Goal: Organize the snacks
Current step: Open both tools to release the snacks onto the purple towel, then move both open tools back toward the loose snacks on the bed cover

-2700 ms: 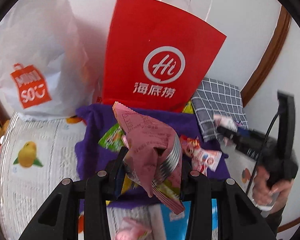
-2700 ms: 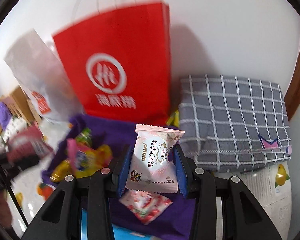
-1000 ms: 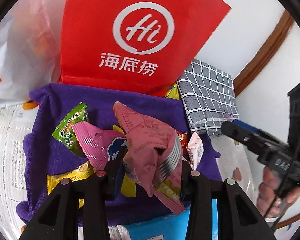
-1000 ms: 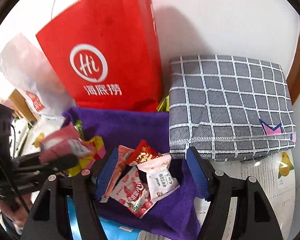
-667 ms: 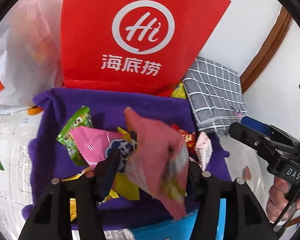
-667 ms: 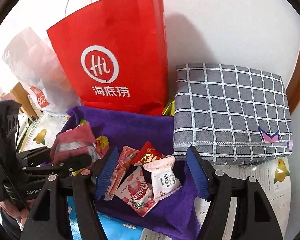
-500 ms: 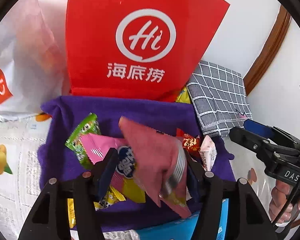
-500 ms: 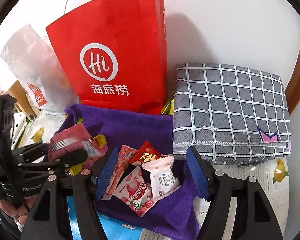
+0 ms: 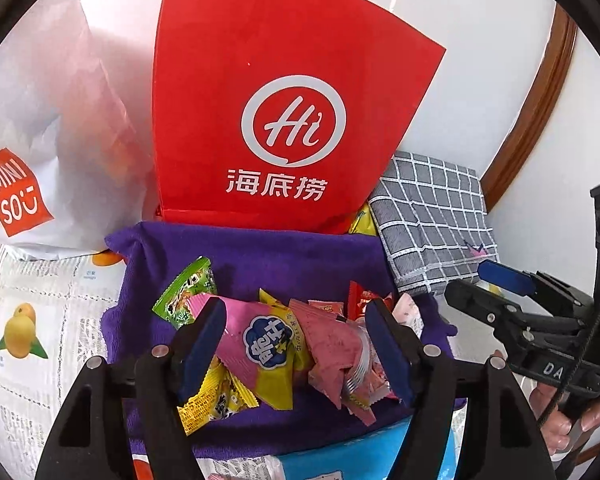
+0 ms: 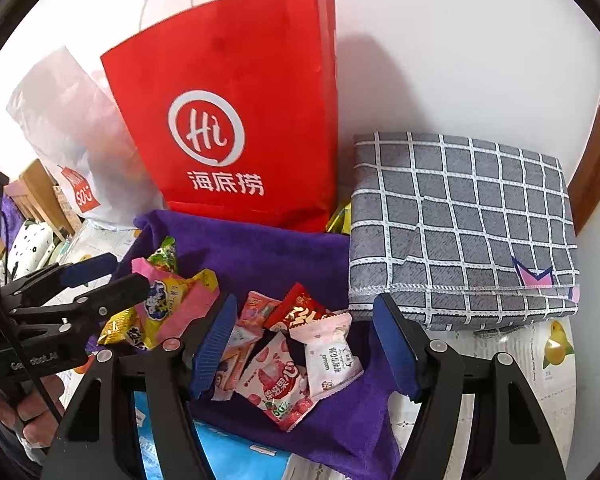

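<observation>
My left tool has just been opening; the pink packet lies loose between its jaws on the purple cloth. My right tool stands open, holding nothing

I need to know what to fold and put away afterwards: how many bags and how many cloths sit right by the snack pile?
Bags: 2, the red paper bag and the white plastic bag
Cloths: 2, the purple towel and the grey checked cloth
Total: 4
</observation>
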`<state>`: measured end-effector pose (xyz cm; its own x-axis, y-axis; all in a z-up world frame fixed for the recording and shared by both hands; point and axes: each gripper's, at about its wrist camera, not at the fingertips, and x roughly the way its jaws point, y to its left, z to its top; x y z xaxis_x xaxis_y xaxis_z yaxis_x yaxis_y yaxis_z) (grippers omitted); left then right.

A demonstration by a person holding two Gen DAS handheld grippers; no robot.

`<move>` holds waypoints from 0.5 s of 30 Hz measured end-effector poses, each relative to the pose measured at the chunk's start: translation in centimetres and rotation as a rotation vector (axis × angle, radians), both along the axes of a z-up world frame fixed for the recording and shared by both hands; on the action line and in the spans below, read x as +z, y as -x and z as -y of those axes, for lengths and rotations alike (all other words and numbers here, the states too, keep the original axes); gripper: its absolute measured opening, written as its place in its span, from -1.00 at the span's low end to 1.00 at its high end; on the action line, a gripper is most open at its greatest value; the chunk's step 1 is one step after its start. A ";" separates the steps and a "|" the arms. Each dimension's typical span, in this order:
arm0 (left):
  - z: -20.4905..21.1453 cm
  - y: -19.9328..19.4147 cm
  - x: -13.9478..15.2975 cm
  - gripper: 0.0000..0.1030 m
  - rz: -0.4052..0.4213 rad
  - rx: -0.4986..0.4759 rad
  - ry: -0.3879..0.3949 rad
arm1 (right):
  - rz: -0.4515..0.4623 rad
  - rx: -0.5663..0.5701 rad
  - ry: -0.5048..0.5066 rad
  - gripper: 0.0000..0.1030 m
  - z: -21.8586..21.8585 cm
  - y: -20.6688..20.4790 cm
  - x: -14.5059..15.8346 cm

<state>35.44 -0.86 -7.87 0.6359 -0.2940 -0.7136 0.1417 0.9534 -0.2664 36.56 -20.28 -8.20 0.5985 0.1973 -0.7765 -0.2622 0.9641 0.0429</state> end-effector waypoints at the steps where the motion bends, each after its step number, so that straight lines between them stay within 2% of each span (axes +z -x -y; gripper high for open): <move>1: 0.0 -0.1 0.0 0.36 -0.006 0.003 0.006 | 0.006 0.004 0.000 0.36 -0.2 0.2 0.2; 10: -1.0 2.0 1.8 0.36 -0.020 0.019 0.013 | 0.052 0.016 -0.015 0.36 -1.6 3.4 1.8; 14: -2.1 4.3 2.4 0.36 -0.022 0.028 -0.015 | 0.051 0.007 -0.020 0.31 -1.8 5.9 1.5; 15: -2.5 5.1 2.4 0.36 -0.024 0.039 -0.025 | 0.052 0.002 -0.028 0.24 -1.8 6.5 1.3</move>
<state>30.38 1.68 -5.49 0.6289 -0.2513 -0.7357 0.0980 0.9644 -0.2455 30.01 -18.47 -6.88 0.6372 0.2199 -0.7386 -0.2670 0.9621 0.0561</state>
